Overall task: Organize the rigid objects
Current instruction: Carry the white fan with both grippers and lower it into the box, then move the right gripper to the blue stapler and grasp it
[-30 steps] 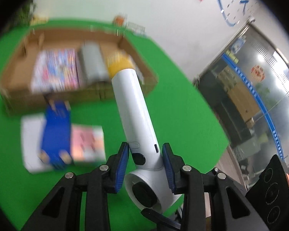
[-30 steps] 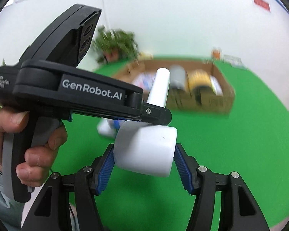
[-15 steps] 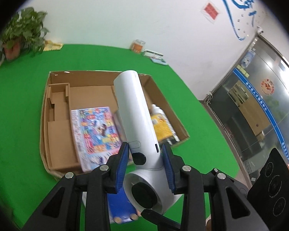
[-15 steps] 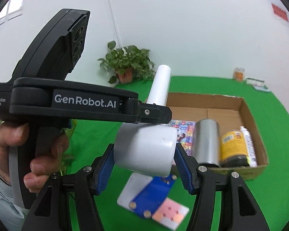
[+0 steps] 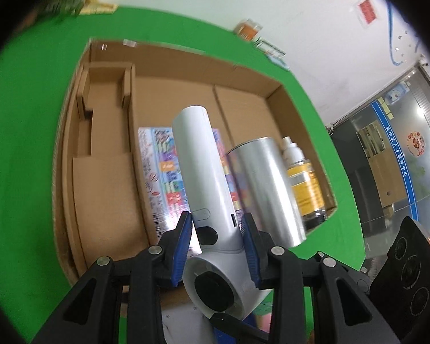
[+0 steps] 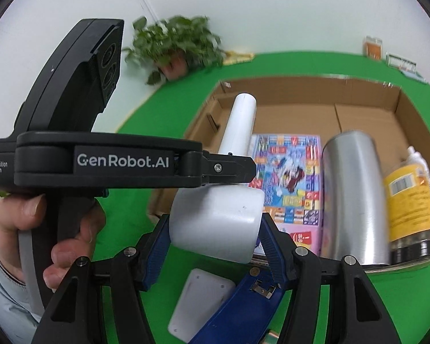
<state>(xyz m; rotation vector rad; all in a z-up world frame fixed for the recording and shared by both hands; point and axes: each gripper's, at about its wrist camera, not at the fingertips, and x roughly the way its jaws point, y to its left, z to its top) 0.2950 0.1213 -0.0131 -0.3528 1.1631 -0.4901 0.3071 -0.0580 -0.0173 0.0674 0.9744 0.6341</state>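
Above the open cardboard box [image 5: 275, 91] I held the white hair dryer [image 5: 206, 183] with both tools at once. My left hand-held gripper [image 5: 216, 246] was clamped on the handle just above the head, near the switch, its blue pads [image 5: 183, 243] pressed against both sides. My right hand-held gripper [image 6: 215, 246] was clenched across the round barrel [image 6: 218, 223]. I judged the two-point hold was used because the dryer is L-shaped and top-heavy, so a single grasp would have let it swing. The handle pointed forward and away from me, over the box floor, clear of all contents. Inside the box, the colourful book [image 6: 289, 177] lay flat, the silver cylinder [image 6: 355, 195] lay on its side just beside it, and the yellow-labelled bottle [image 6: 410, 200] lay against the right wall next to a white spray bottle [image 5: 293, 149]; this grouping left bare cardboard on the left, by the folded insert [image 5: 106, 109], as the likely slot. On the green table [image 5: 23, 172] below my grippers, outside the box, a blue object [image 6: 238, 309] rested on a white slab [image 6: 200, 301], not yet sorted.
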